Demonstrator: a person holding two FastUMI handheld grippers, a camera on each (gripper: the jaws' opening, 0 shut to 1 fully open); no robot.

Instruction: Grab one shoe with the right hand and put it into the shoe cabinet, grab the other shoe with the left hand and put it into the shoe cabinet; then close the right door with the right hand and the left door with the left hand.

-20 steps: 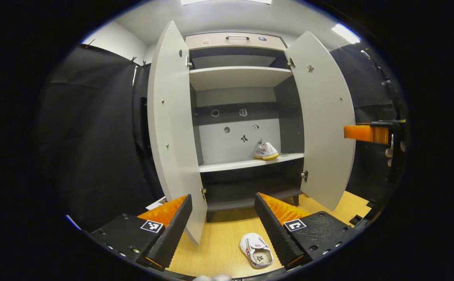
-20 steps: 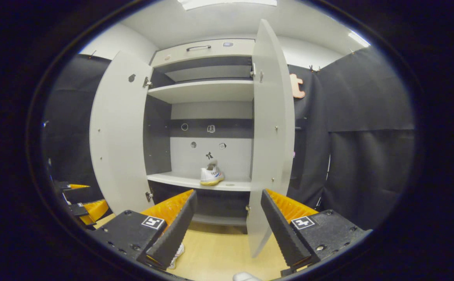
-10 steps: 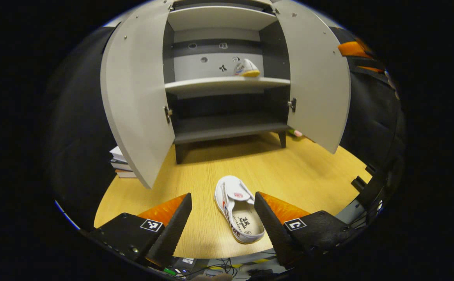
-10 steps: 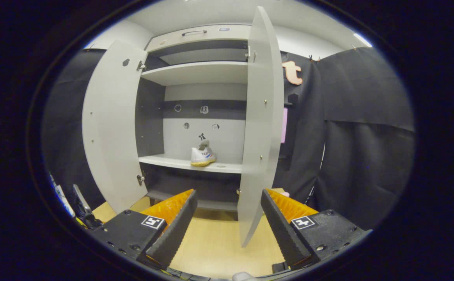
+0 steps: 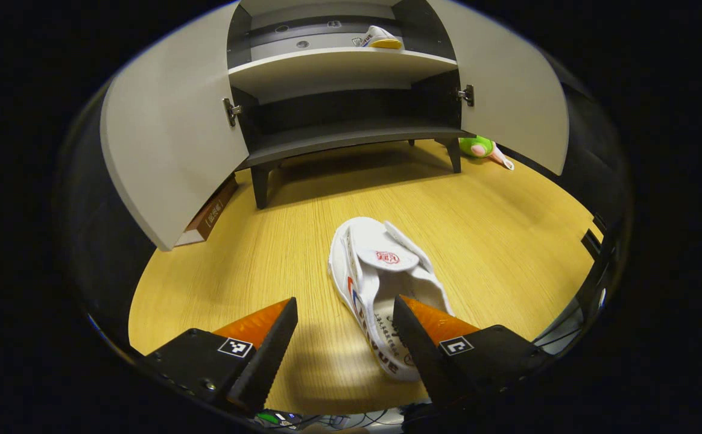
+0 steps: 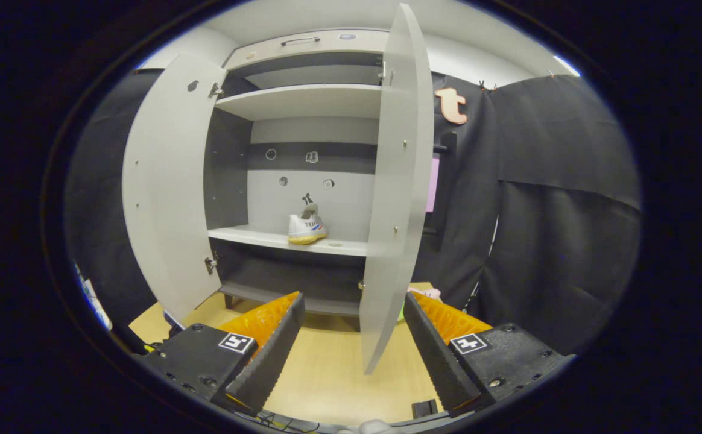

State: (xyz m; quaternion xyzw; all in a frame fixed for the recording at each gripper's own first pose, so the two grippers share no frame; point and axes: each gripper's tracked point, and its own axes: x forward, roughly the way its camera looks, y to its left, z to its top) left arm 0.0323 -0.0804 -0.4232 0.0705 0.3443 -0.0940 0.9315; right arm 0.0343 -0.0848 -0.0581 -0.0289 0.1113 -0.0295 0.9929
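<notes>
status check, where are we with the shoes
Left gripper open over floor shoe. Right gripper open. Other shoe shelved. Both doors open.

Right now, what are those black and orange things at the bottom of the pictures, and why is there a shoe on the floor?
Those are grabbing tools. A person holds one in each hand, and a small camera rides on each, looking forward along its two fingers.

In the left gripper view, the left tool is open and low over a white shoe lying on the wooden surface. Nothing is held yet; one finger is just in front of the shoe's side.

In the right gripper view, the right tool is open too, holding nothing. It faces the shoe cabinet, whose right door and left door both stand open. The other shoe already sits on the middle shelf.

A green toy lies beside the cabinet's leg.
</notes>
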